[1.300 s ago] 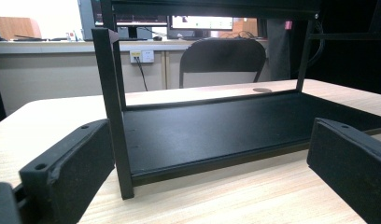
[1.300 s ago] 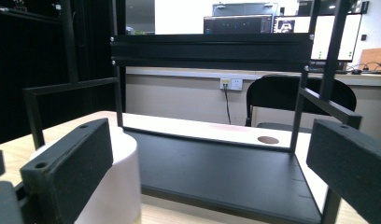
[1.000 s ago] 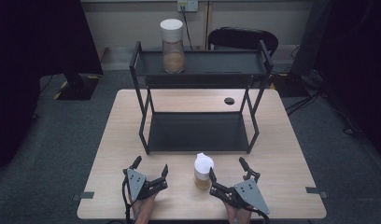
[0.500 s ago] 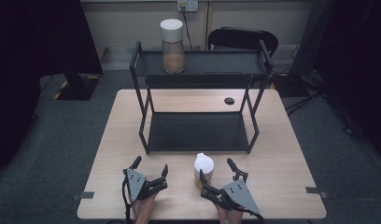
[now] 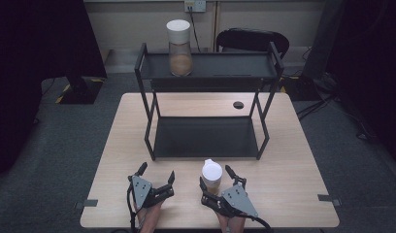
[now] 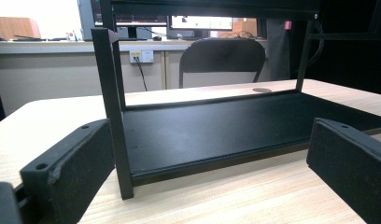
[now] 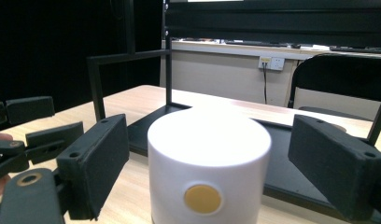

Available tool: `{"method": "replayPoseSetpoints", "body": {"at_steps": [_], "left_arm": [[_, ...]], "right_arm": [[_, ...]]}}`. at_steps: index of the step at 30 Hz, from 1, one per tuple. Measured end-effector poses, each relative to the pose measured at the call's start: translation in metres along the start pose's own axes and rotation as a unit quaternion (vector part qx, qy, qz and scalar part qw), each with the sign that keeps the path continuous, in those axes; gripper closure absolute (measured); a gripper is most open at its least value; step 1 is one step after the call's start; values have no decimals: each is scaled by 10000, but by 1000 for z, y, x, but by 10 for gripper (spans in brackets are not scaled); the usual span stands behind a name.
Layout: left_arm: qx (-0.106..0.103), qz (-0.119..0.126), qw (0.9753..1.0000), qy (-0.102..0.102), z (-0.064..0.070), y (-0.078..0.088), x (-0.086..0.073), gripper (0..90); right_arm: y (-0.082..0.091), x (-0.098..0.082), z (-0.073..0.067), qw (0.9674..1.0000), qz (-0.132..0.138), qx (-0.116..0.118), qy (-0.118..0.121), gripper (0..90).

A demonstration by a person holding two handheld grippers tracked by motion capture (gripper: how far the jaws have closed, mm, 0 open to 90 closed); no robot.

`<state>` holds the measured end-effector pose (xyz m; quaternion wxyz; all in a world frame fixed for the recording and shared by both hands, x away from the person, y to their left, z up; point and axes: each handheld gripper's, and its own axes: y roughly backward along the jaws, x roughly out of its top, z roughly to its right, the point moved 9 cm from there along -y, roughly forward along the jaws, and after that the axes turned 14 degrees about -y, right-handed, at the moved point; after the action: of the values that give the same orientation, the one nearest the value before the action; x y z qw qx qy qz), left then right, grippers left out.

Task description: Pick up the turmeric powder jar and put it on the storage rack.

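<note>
Left gripper [image 5: 156, 180] seen at counter's [image 5: 293, 160] near edge, jaws spread, nothing between. Small white-lidded jar [image 5: 211, 177] of tan contents stood upright on counter before black metal two-tier shelf [image 5: 206, 138], between jaws of right gripper [image 5: 216, 178]; jaws just closing, pads not yet touching. Tall white-lidded glass jar [image 5: 179, 48], part-filled with brown contents, seen on top tier.

Jar [image 7: 209, 168] bottom cut off

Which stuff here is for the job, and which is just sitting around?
For the job:
- jar with white lid, on the table
- right hand-held gripper, jaws just closing around the jar, not yet touching

Sitting around:
- left hand-held gripper, open
- black rack
- second jar on the rack's top shelf
- chair
</note>
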<state>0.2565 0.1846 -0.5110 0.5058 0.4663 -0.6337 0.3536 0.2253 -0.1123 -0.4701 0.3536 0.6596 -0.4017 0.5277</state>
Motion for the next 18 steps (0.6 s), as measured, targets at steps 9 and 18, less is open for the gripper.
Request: {"method": "replayPoseSetpoints", "body": {"at_steps": [9, 18], "left_arm": [[-4, 0, 10000, -11, 0, 0, 0, 5], [-1, -1, 10000, -11, 0, 0, 0, 7]], "right_arm": [[-8, -8, 2, 9997, -244, 22, -63, 207], [-13, -14, 6, 9990, -430, -6, -130, 259]]}}
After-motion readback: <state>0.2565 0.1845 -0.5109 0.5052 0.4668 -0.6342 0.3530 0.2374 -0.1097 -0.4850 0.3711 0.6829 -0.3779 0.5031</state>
